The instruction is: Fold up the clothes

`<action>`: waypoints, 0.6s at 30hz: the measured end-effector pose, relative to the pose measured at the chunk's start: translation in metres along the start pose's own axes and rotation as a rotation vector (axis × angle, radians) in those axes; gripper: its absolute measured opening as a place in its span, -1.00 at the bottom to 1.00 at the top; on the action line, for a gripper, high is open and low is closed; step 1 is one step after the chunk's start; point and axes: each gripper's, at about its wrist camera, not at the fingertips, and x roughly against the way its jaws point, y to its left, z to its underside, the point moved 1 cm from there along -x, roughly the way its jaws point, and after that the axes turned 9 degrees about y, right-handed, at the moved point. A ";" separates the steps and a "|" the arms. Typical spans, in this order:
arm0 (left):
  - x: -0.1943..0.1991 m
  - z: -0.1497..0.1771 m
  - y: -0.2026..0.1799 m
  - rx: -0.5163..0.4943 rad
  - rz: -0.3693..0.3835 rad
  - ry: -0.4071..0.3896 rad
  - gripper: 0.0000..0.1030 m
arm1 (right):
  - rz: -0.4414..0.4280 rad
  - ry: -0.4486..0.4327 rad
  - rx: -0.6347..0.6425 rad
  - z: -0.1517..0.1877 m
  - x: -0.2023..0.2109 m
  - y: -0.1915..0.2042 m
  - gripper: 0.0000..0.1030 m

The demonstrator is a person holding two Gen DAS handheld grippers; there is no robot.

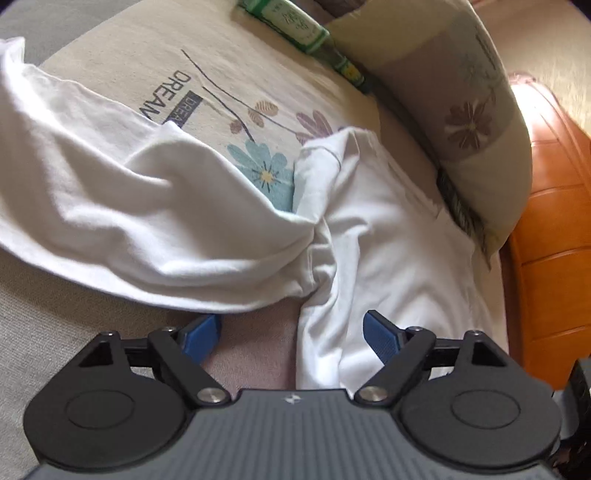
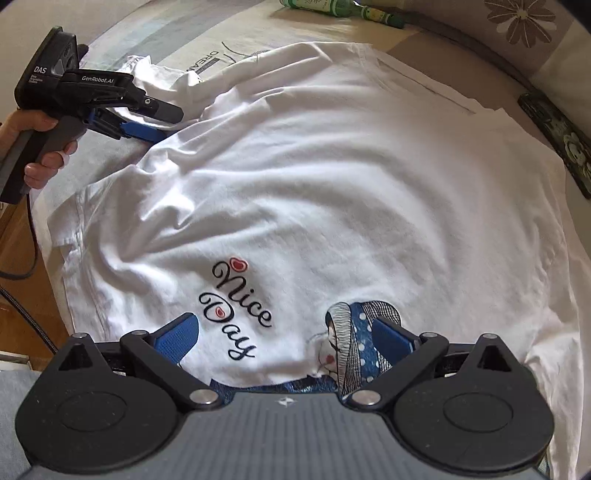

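A white T-shirt (image 2: 332, 177) lies spread print-side up across a bed, over a cream sheet (image 1: 229, 74) printed with flowers and the word "DREAM". The "Nice Day" lettering (image 2: 236, 310) and a drawn figure in a blue headscarf (image 2: 354, 332) sit at the near edge, right under the right gripper (image 2: 284, 332). The body of the shirt is fairly flat but still rippled, and nothing has been folded over yet, so this looks like the smoothing and setting-up stage, just ahead of the first fold.

The right gripper hovers over the print with its blue pads well apart, holding nothing. The left gripper (image 1: 291, 336), seen from its own camera, also has its pads spread wide, with bare fabric and bedding between them. From the right-hand camera the left gripper (image 2: 147, 133) sits at the far left of the shirt, low beside a bunched sleeve (image 1: 155, 206); whether a pad touches the cloth there I cannot tell.

That sleeve is the untidy part: it is heaped and creased where it joins the body. The next move, I'd judge, calls for the left tool to close on the sleeve edge or shoulder seam and draw it inward across the chest, while the right one pins or grips the near hem. A green bottle (image 2: 332, 5) lies along the far edge by a pillow (image 1: 461, 110), well away from the work.
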 end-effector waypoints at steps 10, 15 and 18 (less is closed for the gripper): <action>0.006 -0.028 0.009 0.090 -0.124 -0.136 -0.50 | -0.018 -0.005 -0.008 -0.009 -0.002 0.011 0.98; 0.025 -0.049 0.004 0.027 -0.233 -0.187 -0.67 | -0.007 0.011 -0.024 -0.004 -0.002 0.008 0.98; 0.031 -0.070 0.002 -0.019 -0.254 -0.199 -0.67 | 0.003 0.014 -0.037 -0.001 -0.003 0.006 0.98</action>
